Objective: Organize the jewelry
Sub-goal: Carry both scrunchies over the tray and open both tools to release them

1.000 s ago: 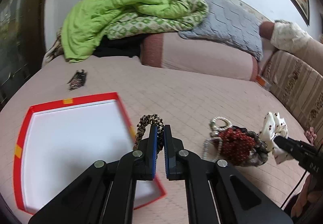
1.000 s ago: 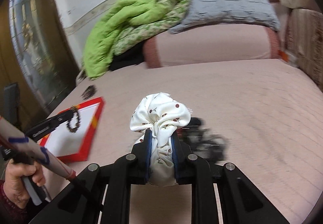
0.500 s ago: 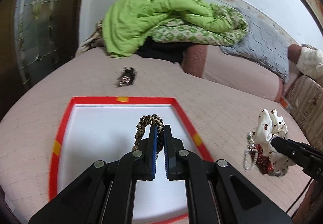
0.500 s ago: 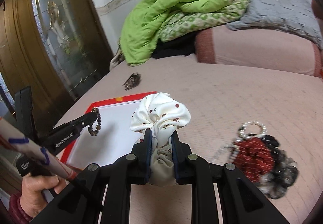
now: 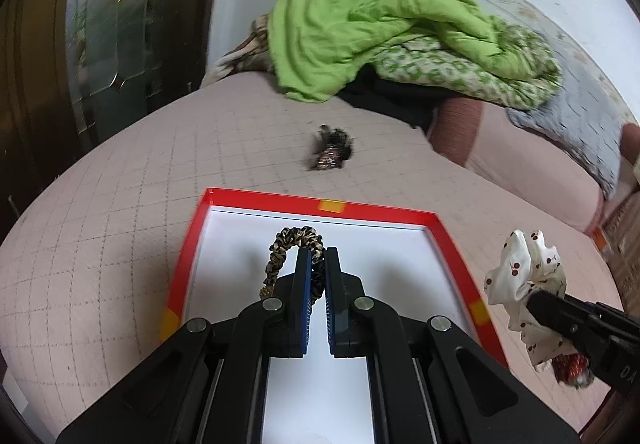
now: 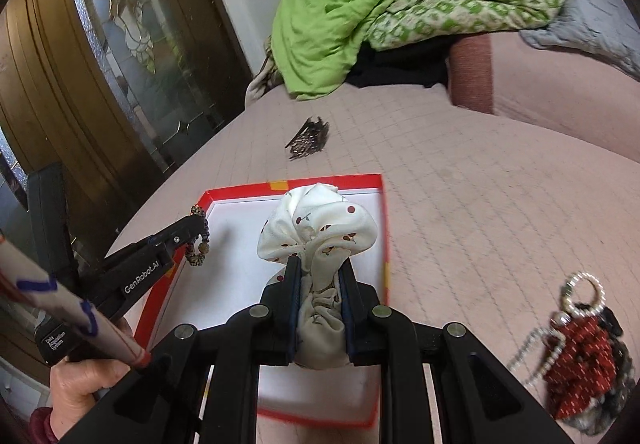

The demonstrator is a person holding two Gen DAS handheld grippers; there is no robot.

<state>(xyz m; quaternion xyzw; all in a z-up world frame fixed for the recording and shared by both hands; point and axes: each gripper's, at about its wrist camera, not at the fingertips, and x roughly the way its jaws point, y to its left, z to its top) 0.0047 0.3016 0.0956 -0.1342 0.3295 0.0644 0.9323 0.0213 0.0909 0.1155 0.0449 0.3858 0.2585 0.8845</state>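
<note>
L claw (image 5: 316, 264) clenched on leopard scrunchie (image 5: 294, 244) | R claw (image 6: 318, 276) clenched on cherry scrunchie (image 6: 316, 224) | both over red-rimmed box (image 5: 320, 202) nr bed's door-side edge, prob. for drop-in

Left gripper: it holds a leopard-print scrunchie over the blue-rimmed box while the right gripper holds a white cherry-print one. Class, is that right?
Not quite: the box has a red rim, not blue, as the left wrist view shows. The left gripper does hold the leopard-print scrunchie over it, and the right gripper the white cherry-print scrunchie.
</note>
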